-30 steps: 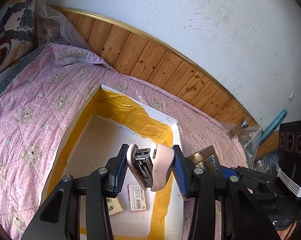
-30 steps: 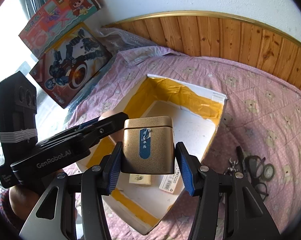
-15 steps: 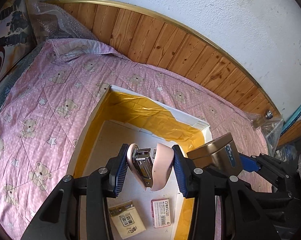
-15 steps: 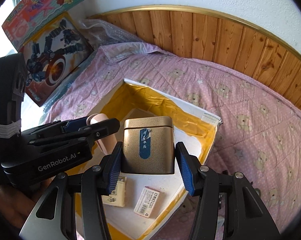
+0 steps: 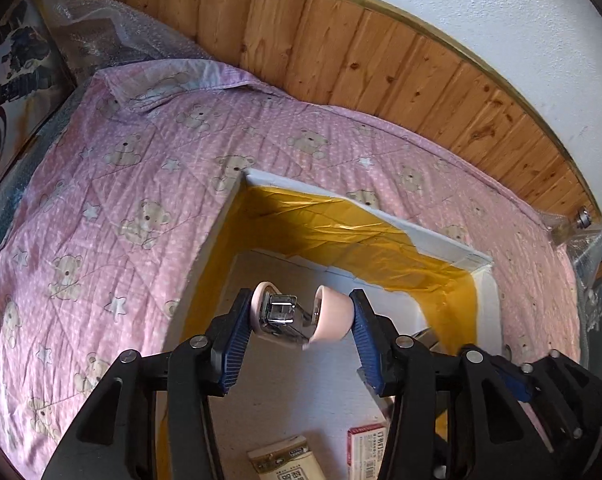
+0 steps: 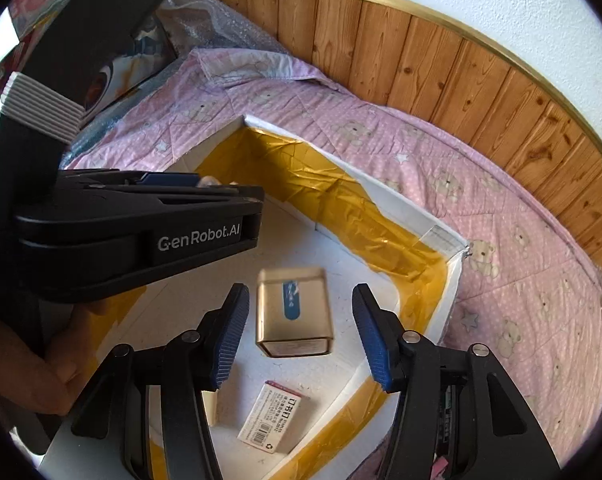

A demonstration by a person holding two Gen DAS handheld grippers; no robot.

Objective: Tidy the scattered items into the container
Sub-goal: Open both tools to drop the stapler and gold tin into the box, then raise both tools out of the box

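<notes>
- My left gripper (image 5: 301,316) hangs over the open box (image 5: 441,240), a white carton lined with yellow tape that sits on the pink bear-print quilt (image 5: 113,184).
- Between its blue pads I hold a pink stapler (image 5: 301,314): the fingers press on its two pink shells, and the metal magazine shows in the middle. It is above the box floor, not touching it.
- My right gripper (image 6: 297,332) is spread wide, its pads well clear of anything, with nothing in its grip.
- The gold tin (image 6: 293,312) with the blue label is in the gap between those right fingers but touches neither of them. It looks blurred, and I cannot tell whether it lies on the box floor or is just above it.
- Inside the box, nearer to me than the tin, lies a small white and red staple carton (image 6: 275,418), flat on the floor.
- In the left view a tan packet (image 5: 285,458) lies beside that same carton at the near end of the box.
- From the right camera my left gripper's black body crosses the box's left side, with my hand (image 6: 25,372) below it.
- Beyond the box, the quilt runs up to a wood-panelled wall (image 5: 361,52); bubble wrap (image 5: 113,36) is bunched at the quilt's far left corner.
</notes>
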